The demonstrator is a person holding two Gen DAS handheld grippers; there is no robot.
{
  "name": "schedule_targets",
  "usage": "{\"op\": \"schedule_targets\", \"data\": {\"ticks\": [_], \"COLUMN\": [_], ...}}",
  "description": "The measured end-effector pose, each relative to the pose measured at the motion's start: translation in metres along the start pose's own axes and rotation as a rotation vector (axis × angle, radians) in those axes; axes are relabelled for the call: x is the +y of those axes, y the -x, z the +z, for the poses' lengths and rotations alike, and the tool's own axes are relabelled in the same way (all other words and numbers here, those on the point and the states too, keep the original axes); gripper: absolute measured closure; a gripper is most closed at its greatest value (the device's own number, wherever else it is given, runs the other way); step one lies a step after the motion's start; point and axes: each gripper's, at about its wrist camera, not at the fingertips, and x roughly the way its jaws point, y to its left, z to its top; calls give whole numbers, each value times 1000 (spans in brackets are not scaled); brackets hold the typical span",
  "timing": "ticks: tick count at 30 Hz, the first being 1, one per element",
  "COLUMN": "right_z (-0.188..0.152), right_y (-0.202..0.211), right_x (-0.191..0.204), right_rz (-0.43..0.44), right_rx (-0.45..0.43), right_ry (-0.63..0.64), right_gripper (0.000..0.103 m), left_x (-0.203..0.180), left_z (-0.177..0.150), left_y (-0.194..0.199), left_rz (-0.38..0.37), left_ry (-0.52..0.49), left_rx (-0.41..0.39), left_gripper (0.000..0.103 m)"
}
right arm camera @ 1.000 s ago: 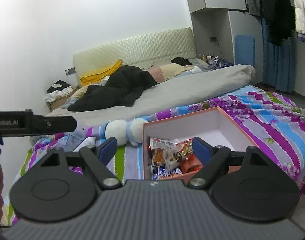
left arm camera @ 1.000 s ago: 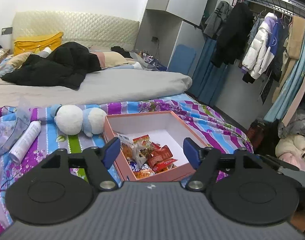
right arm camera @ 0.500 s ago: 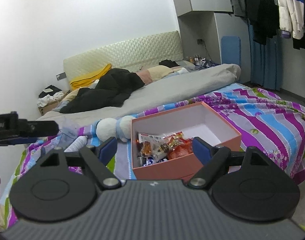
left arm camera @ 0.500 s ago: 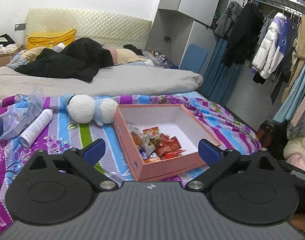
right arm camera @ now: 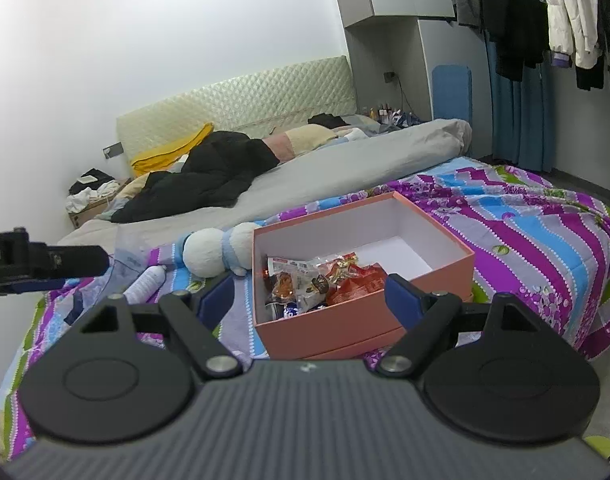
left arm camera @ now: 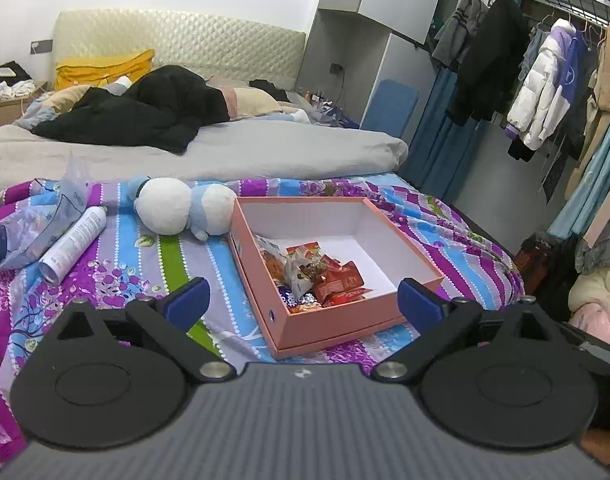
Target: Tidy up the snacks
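Observation:
An open pink cardboard box (left arm camera: 329, 326) lies on the striped bedspread with several snack packets (left arm camera: 317, 276) piled in its near left corner. My left gripper (left arm camera: 303, 300) hovers just short of the box's near edge. Its blue-tipped jaws are spread wide, open and empty. From the right wrist view the same box (right arm camera: 345, 332) and snacks (right arm camera: 325, 280) sit straight ahead. My right gripper (right arm camera: 309, 298) is open too, holding nothing, its fingers framing the box's near wall without touching it.
A white and blue plush toy (left arm camera: 181, 210) lies against the box's far left corner. A white spray can (left arm camera: 75, 242) and a crumpled plastic bag (left arm camera: 33, 224) lie further left. Behind are a grey duvet (left arm camera: 265, 148) and black coat; hanging clothes (left arm camera: 545, 80) fill the right.
The left gripper's jaws have spread much wider. Both cameras have drawn back a little, so more of the box and bedspread shows. The right jaws have kept their width.

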Motion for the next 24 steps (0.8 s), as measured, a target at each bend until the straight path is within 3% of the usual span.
{"op": "schedule_targets", "data": {"ticks": [3,5,6,24], "right_z": [0,1,2,5], "right_y": [2,1,0,3], "right_x": [-1,-1,-1,-6], "right_rz": [-5,-10,-24,-51], "right_rx": [-6,-5,-1,-12], "right_ry": [-5,6,16,-8], "right_gripper": [18,10,0,0], "left_x": [-1,-2,-3,-5], "left_z": [0,1,1,7], "left_y": [-1,-1,-1,-3], "left_rz": [7,17,20,74], "left_ry": [-6,-12,-16,-39], "left_rx": [4,5,7,-3], "left_gripper": [0,0,0,0]}}
